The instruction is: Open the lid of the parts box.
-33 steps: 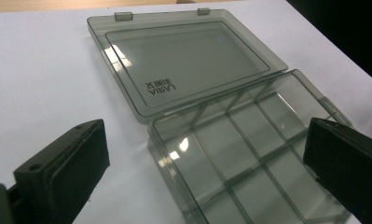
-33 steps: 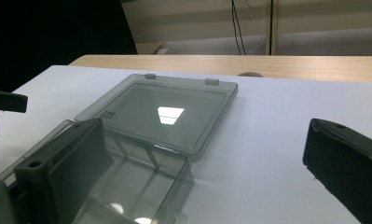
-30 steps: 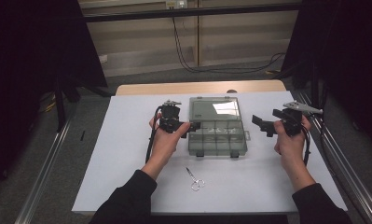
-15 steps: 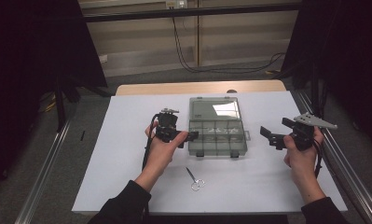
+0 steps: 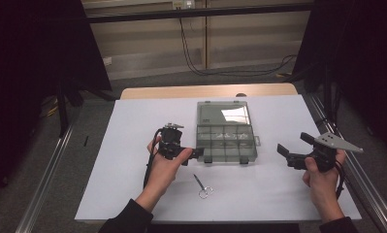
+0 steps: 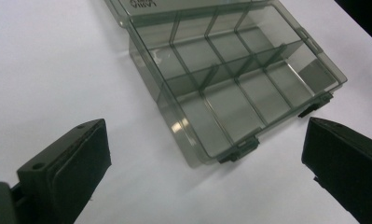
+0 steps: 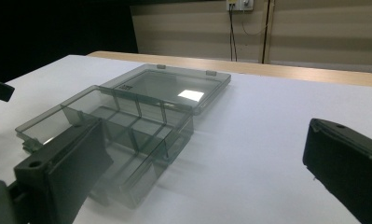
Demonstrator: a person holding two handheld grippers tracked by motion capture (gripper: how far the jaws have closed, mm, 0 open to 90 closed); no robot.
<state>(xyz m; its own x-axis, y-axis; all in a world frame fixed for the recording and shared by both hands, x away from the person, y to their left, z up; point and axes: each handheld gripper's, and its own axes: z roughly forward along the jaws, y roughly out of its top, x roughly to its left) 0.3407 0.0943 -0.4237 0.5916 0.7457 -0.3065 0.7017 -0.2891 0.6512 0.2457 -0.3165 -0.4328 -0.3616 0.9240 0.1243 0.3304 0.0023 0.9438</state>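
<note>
While its jaws stand spread wide and hold nothing, the left gripper [image 5: 197, 154] sits just beside the near left corner of the open clear compartment box [image 5: 226, 141], which lies ahead between those jaws. Well apart to the box's other side, the right gripper [image 5: 284, 151] is likewise spread and holds nothing, raised in the right hand [image 5: 321, 175] and aimed at the box.

Two black jaws of the right gripper [image 7: 197, 172] stood wide apart, holding nothing, above a white table [image 7: 267, 140]. Between and beyond them lay an open, smoky clear plastic compartment box [image 7: 127, 121], its lid [image 7: 174, 86] folded flat behind. A wood-panelled wall [image 7: 314, 32] closed the background.
</note>
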